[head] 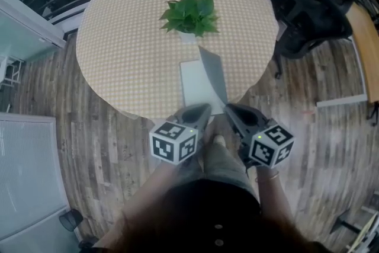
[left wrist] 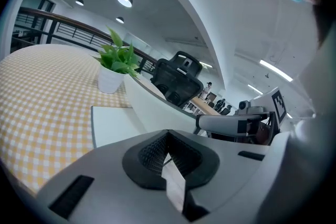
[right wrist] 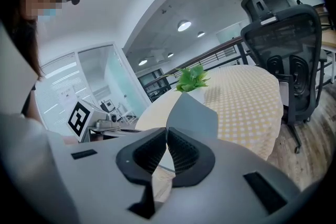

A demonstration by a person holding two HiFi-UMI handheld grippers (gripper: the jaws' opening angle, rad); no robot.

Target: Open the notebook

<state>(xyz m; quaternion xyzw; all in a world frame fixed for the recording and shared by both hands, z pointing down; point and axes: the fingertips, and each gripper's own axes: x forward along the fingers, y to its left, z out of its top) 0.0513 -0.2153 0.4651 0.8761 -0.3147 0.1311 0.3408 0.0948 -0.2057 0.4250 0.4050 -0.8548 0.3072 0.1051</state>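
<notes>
Pinching the grey cover [right wrist: 194, 113] of the notebook [head: 198, 89], the right tongs [right wrist: 167, 131] are closed on the cover's near edge. The cover stands roughly upright over the white page [left wrist: 113, 123], just below the centre of the head view. The notebook lies at the near rim of the table [head: 118, 50], below the potted plant [head: 190, 13]. The main risk, as I judge it, is that the whole notebook comes along. It lies close to the table edge, and a pull toward the person rather than a swing about the spine could drag it off. So narrow a bite on a stiff sheet could also slip and let the cover fall shut, or crease it if the wrist twists. The left tongs [left wrist: 168, 136] are pressed together too. A pale strip shows in their slot, but I cannot tell whether it is a page edge being held or only the page seen beyond, so the book may have no anchor. Both tools sit in the lower centre of the head view. They are angled inward so their tips nearly meet at the notebook's near edge, and the marker cubes [head: 173, 142] point toward the bottom of the frame. The left tool is on the cover's white inner side and the right on its grey outer side.
</notes>
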